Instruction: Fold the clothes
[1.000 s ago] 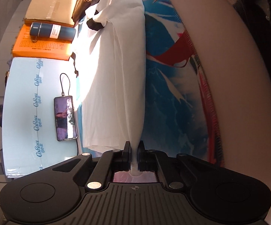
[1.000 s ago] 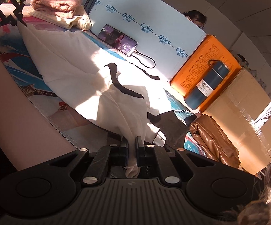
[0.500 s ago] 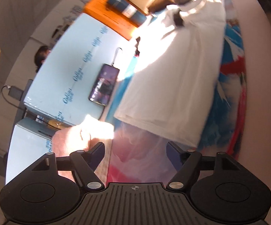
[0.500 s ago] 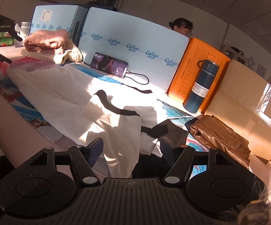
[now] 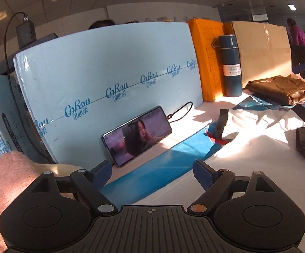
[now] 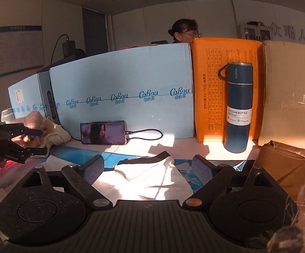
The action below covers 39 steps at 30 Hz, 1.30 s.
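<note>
progress: white garment (image 5: 247,158) lies part-folded on the table, more folds likely left | left gripper (image 5: 152,174) jaws spread, empty | right gripper (image 6: 147,169) jaws opening, gripping nothing

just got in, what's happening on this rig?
A person is folding clothes with two handheld grippers. Neither holds anything now: the left gripper is open over the table edge, and the right gripper's jaws are opening, nothing between them. The white shirt lies spread on the blue cloth in the sun. A brown garment sits folded at the right, and pink knitwear at the left. A phone leans on the box behind.
</note>
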Each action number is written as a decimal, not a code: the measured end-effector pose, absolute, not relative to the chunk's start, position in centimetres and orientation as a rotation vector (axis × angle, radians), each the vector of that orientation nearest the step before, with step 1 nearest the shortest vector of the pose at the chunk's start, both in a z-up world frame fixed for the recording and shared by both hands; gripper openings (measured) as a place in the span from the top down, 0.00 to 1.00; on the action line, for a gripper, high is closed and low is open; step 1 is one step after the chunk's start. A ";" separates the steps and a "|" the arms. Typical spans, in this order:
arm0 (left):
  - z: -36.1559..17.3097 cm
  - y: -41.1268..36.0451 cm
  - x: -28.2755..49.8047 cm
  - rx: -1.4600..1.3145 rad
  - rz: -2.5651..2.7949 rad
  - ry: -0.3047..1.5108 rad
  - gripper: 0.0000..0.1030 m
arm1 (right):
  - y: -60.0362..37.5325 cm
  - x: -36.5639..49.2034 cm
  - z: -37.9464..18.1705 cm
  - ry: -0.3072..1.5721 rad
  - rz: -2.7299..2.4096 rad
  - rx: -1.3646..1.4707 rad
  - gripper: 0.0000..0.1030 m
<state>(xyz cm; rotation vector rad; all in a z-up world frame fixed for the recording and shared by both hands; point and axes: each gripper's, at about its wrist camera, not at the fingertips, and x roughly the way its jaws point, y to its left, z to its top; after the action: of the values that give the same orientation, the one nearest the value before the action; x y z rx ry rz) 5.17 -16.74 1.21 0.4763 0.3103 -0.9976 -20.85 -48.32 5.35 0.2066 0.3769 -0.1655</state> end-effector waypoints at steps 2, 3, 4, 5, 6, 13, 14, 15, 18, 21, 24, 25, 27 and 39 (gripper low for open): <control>0.5 -17.6 6.1 0.500 -1.010 0.343 0.16 | -50.4 -17.8 4.9 0.431 -0.146 0.261 0.13; 0.1 -17.8 6.5 0.508 -1.018 0.355 0.16 | -51.3 -16.3 4.5 0.455 -0.140 0.278 0.13; -0.1 -17.9 6.7 0.519 -1.028 0.363 0.16 | -52.1 -14.8 4.0 0.479 -0.134 0.295 0.15; -0.3 -18.0 7.0 0.531 -1.038 0.368 0.16 | -52.9 -13.4 3.6 0.503 -0.128 0.310 0.15; -0.5 -18.0 7.1 0.553 -1.051 0.372 0.16 | -53.4 -11.9 2.9 0.530 -0.121 0.303 0.15; -1.1 -18.7 8.5 0.701 -1.119 0.426 0.17 | -55.2 -5.0 -1.5 0.661 -0.134 0.293 0.16; -1.2 -18.8 8.9 0.708 -1.119 0.441 0.17 | -55.4 -4.7 -1.9 0.662 -0.130 0.311 0.23; -1.4 -18.9 9.2 0.719 -1.119 0.459 0.19 | -55.5 -4.4 -2.2 0.661 -0.126 0.326 0.29; -1.7 -19.2 10.0 0.710 -1.137 0.512 0.27 | -54.8 -3.5 -2.5 0.656 -0.094 0.274 0.55; -1.7 -19.0 10.3 0.663 -1.193 0.549 0.64 | -54.2 -3.1 -2.2 0.656 -0.062 0.228 0.87; -1.8 -18.9 9.7 0.675 -1.204 0.526 0.74 | -54.1 -4.4 -0.9 0.587 -0.058 0.231 0.94; -1.8 -18.9 9.4 0.680 -1.204 0.518 0.74 | -54.0 -5.0 -0.4 0.559 -0.053 0.242 0.94; -1.6 -18.9 8.8 0.683 -1.193 0.480 0.74 | -53.4 -6.9 1.4 0.481 -0.025 0.242 0.94; 0.7 -25.0 2.6 0.487 -1.442 0.266 0.30 | -44.8 -16.4 5.6 0.287 0.001 0.016 0.94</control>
<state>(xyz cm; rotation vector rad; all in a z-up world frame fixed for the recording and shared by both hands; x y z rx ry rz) 2.57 -25.04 0.68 0.4866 0.2659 -1.4424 -16.39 -44.82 5.62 0.0162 0.2869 0.0011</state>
